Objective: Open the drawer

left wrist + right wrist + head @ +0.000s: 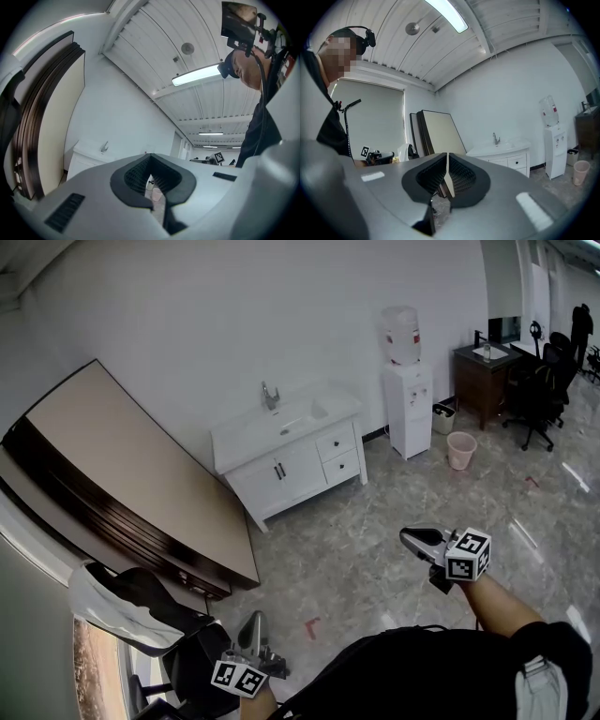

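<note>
A white sink cabinet (281, 463) stands against the far wall, with two shut drawers (338, 454) stacked at its right end. It also shows small in the left gripper view as the cabinet (86, 157) and in the right gripper view as the cabinet (506, 157). My left gripper (253, 622) is low at the bottom left, far from the cabinet, its jaws together and nothing between them. My right gripper (411, 538) is held out at mid right, pointing towards the cabinet across a wide stretch of floor. It is shut and empty, its fingertips (447, 155) meeting.
Large boards (131, 484) lean on the left wall. A chair draped with clothes (141, 615) stands at bottom left. A water dispenser (407, 395) and a pink bin (460, 450) stand right of the cabinet. A wooden desk (487, 371) and an office chair (539, 395) are farther right.
</note>
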